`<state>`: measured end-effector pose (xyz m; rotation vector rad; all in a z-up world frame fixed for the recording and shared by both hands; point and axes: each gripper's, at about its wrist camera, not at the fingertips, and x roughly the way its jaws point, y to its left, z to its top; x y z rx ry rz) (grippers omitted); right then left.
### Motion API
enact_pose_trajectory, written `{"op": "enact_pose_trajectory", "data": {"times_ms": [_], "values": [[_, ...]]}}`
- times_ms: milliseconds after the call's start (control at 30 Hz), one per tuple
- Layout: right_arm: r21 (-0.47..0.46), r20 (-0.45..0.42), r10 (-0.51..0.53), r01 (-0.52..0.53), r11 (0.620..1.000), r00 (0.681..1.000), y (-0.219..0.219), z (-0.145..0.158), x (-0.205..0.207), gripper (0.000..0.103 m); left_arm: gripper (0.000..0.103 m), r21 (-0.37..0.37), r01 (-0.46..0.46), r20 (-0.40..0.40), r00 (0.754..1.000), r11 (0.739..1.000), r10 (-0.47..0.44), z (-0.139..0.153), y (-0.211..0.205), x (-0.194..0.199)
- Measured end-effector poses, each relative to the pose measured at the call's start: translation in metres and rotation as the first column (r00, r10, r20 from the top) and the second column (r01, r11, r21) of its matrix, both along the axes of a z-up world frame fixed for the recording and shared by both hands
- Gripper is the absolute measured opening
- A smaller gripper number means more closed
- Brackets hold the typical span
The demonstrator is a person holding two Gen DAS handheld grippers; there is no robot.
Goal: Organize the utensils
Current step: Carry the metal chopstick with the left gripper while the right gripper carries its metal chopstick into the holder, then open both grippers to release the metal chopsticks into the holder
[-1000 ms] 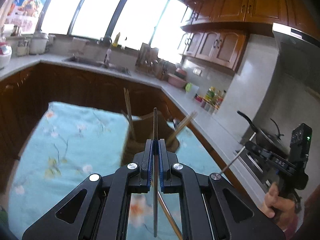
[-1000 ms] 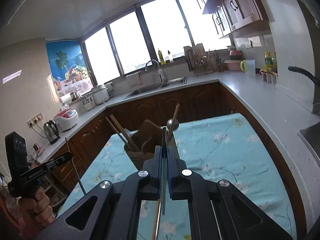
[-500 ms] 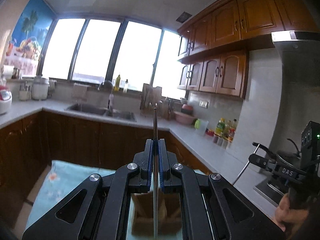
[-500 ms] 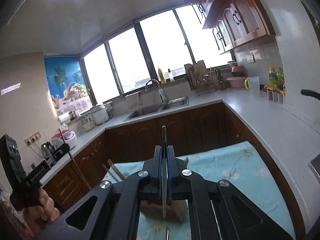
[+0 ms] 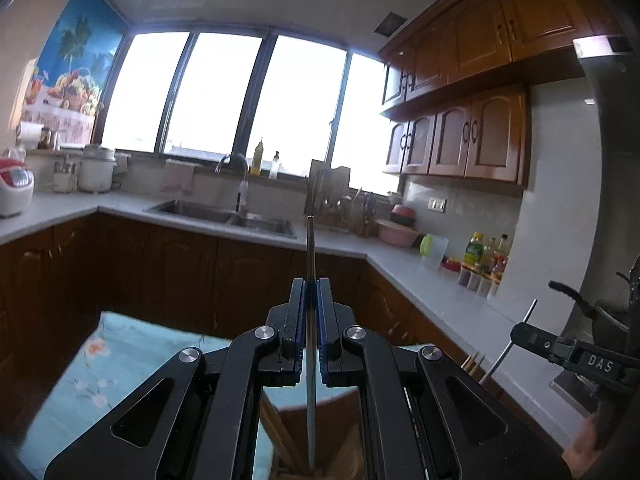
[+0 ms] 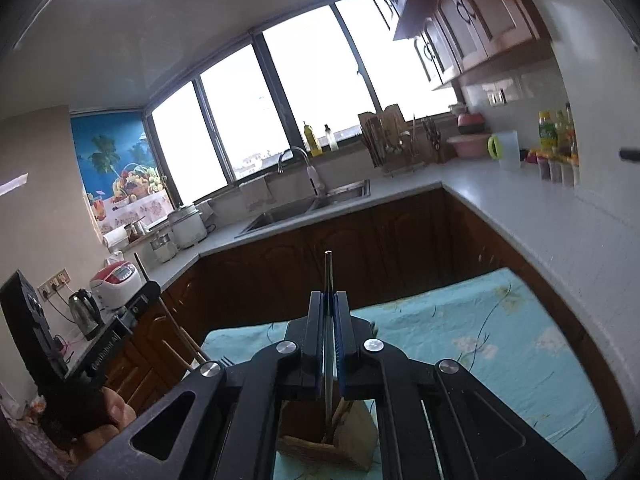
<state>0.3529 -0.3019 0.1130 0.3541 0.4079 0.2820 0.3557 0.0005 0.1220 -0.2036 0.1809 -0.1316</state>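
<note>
My left gripper (image 5: 311,300) is shut on a thin metal utensil handle (image 5: 310,248) that stands upright; its lower end reaches down into the wooden utensil holder (image 5: 320,432) below. My right gripper (image 6: 329,312) is shut on another thin metal utensil handle (image 6: 328,276), also upright, its lower end inside the wooden holder (image 6: 352,436). Wooden chopsticks (image 6: 180,332) lean out of the holder on the left. The right gripper shows at the right edge of the left wrist view (image 5: 532,336), and the left gripper at the left edge of the right wrist view (image 6: 132,304).
The holder stands on a table with a turquoise floral cloth (image 6: 480,340). A grey counter (image 5: 432,280) with a sink (image 5: 224,214), bottles, a rice cooker (image 5: 14,190) and a kettle (image 6: 84,312) runs around the room above dark cabinets.
Both grippers have tilted from looking down at the table to looking level at the kitchen. Both utensils now stand upright with their lower ends in the holder.
</note>
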Motion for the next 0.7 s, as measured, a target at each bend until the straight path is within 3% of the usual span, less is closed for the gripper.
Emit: {"op": "enact_pose_trajectory", "data": {"times_ms": [267, 533, 700], "values": [[-0.001, -0.055, 0.018, -0.018, 1.0, 0.998, 0.006, -0.031, 0.004, 0.005, 0.004, 0.011, 0.0, -0.076, 0.997, 1.0, 0.001, -0.036, -0.002, 0.001], [-0.014, -0.118, 0.042, -0.044, 0.999, 0.992, 0.014, -0.051, 0.009, 0.005, 0.005, 0.041, 0.033, -0.145, 0.989, 0.999, -0.027, -0.055, -0.006, -0.008], [-0.013, -0.122, 0.041, -0.042, 0.999, 0.992, 0.015, -0.051, 0.009, 0.005, 0.005, 0.044, 0.038, -0.161, 0.986, 0.998, -0.031, -0.052, -0.005, -0.009]]}}
